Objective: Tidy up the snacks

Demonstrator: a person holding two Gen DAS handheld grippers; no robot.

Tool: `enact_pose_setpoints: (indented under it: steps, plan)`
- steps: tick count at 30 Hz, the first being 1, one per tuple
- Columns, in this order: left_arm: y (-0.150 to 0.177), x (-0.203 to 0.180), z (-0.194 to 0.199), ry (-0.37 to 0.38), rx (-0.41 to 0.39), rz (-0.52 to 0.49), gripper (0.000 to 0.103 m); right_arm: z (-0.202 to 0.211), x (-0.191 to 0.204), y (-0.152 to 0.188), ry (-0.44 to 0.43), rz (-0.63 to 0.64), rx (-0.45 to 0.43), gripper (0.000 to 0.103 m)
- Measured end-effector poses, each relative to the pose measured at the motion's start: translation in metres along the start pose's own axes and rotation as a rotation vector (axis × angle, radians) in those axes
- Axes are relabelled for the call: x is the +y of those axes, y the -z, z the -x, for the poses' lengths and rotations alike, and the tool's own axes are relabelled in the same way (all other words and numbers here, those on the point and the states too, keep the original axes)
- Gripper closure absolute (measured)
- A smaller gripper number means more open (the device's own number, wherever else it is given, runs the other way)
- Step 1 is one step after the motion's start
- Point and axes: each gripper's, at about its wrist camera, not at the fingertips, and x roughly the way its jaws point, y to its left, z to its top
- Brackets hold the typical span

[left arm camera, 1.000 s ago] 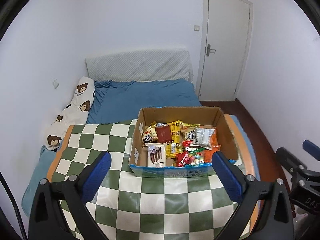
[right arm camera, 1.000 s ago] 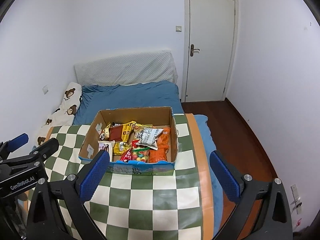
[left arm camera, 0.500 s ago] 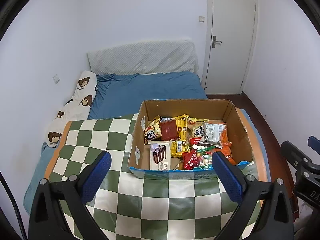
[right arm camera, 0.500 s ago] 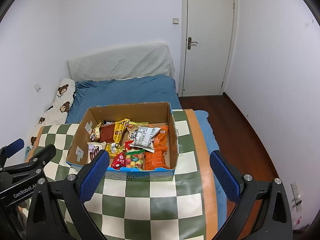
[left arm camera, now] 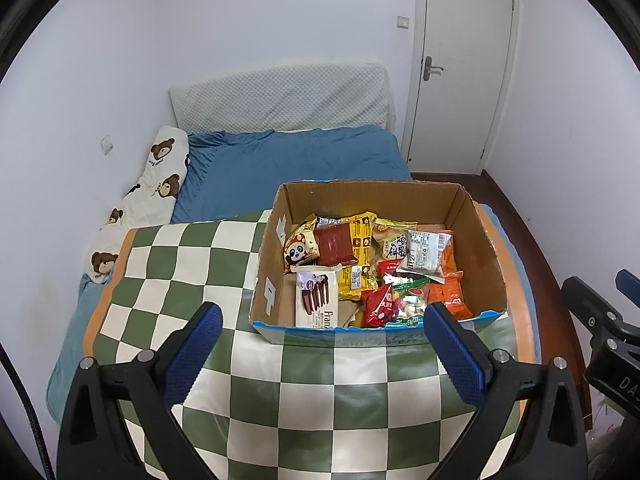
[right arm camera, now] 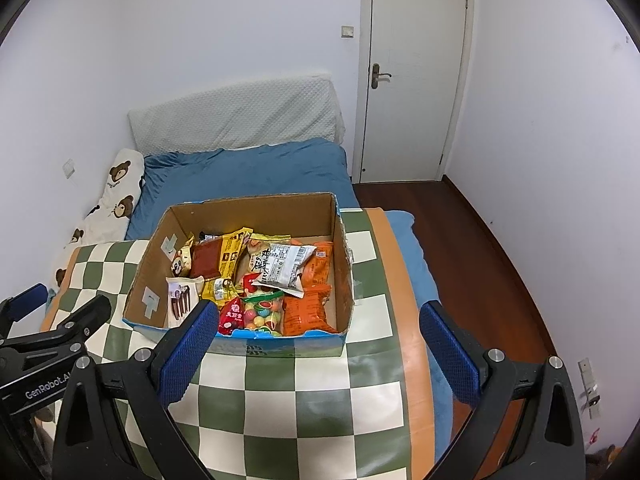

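I have both grippers held above the near part of the table (left arm camera: 360, 408), which wears a green-and-white checked cloth with an orange border. My left gripper (left arm camera: 320, 350) has its blue-padded fingers (left arm camera: 192, 354) spread wide with nothing between them, and my right gripper (right arm camera: 318, 346) is the same: wide apart, empty.

The cardboard box (left arm camera: 480, 240) of snacks sits on the far right part of the table, its blue-printed near wall just beyond my fingertips. Inside, at the near left corner, lies a white packet showing chocolate sticks (left arm camera: 316, 300); behind it is a panda-printed pouch (left arm camera: 300, 250) and a dark red packet (left arm camera: 335, 245) resting on yellow ones. Toward the right I see a clear-and-white bag with black print (right arm camera: 282, 266) lying on top of orange packets (right arm camera: 306, 310), and at the near wall a bag of coloured candy balls (right arm camera: 262, 314) beside a small red pouch (right arm camera: 233, 315) (its label is too small to read).

Beyond the table is a bed with a blue cover (left arm camera: 288, 168), a bear-print pillow (left arm camera: 156, 184) along its left edge, and a white door (right arm camera: 414, 76) at the far right.
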Motion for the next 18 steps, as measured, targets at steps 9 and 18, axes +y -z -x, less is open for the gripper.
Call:
enact_pose_setpoints:
  steps: [9, 18]
  plan:
    - [0.0008, 0.0014, 0.0003, -0.002, 0.004, 0.001, 0.0, -0.0009, -0.0006, 0.0011, 0.006, 0.004, 0.012, 0.001]
    - [0.0025, 0.0014, 0.0015, 0.002, 0.006, -0.001, 0.0, -0.0032, -0.0029, 0.0029, 0.008, 0.002, 0.024, 0.001]
